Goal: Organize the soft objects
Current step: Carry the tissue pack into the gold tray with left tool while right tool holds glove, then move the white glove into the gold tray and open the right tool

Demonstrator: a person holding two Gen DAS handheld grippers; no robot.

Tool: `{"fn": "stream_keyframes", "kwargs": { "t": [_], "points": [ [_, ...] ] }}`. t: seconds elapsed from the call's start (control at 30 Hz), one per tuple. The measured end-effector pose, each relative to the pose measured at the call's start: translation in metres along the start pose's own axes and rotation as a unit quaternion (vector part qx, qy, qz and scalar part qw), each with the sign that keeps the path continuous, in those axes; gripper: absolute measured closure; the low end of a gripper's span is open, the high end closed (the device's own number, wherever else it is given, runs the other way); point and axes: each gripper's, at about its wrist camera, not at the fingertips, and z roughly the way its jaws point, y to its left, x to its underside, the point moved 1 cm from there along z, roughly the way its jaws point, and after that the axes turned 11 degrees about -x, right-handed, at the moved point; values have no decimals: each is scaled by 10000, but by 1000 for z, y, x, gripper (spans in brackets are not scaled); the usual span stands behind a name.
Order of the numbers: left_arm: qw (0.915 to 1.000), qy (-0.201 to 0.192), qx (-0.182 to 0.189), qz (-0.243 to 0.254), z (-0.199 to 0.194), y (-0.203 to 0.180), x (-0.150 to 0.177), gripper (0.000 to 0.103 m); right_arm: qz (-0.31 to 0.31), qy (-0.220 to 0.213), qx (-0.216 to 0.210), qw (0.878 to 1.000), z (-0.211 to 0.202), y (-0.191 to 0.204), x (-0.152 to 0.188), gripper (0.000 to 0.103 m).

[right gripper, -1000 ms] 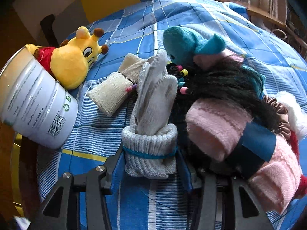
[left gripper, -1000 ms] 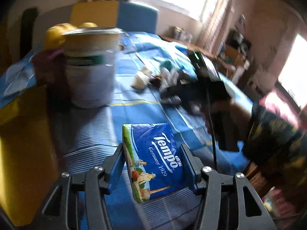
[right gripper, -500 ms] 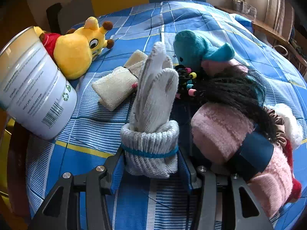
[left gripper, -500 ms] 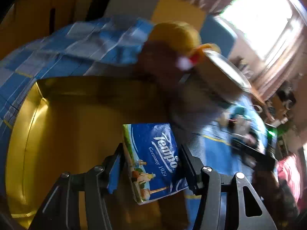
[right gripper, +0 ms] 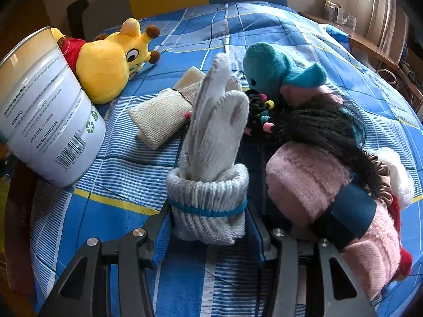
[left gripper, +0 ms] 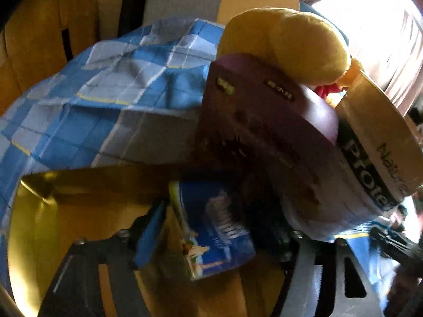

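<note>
The tissue pack (left gripper: 214, 227) sits between your left gripper (left gripper: 211, 235) jaws, over the open yellow box (left gripper: 79, 224) beside the bed; the jaws have just been opening, and a gap now shows between the left blue pad and the pack, so read this as the release step — pack dropping or about to drop into the box. That view is motion-blurred, so you cannot tell if the far pad touches the pack. Next move there, by my judgement: let the pack clear the jaws, then lift away without clipping the purple pack (left gripper: 264, 121) or the tin can (left gripper: 375, 158) crowding the right side. Your right gripper (right gripper: 208, 227) is clamped at a middling width on the cuff of the rolled white gloves (right gripper: 211, 158), bundle upright, just above the blue checked bedspread (right gripper: 264, 26). It waits for its turn to the box. Around it on the bed: cream cloth roll (right gripper: 161, 113) just beside, giraffe plush (right gripper: 111, 63) near the can, teal felt toy (right gripper: 275, 74), black wig (right gripper: 325, 126) draped over the pink fuzzy roll (right gripper: 317, 185). All remain to be sorted.
</note>
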Motion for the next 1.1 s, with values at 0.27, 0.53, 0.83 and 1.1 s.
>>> {"fn": "stream_keyframes", "kwargs": {
  "t": [0.27, 0.53, 0.83, 1.1],
  "points": [
    [9993, -24, -49, -361, -34, 20, 26, 21, -42, -33, 62, 10000, 0, 3, 1, 54],
    [9993, -272, -124, -219, -94, 24, 95, 21, -19, -71, 44, 10000, -5, 8, 2, 65],
    [9990, -354, -265, -110, -122, 21, 131, 21, 688, 172, -987, 9926, -15, 18, 22, 66],
    [9978, -481, -456, -94, -135, 21, 142, 21, 824, 140, -1314, 9878, -23, 33, 45, 66]
  ]
}}
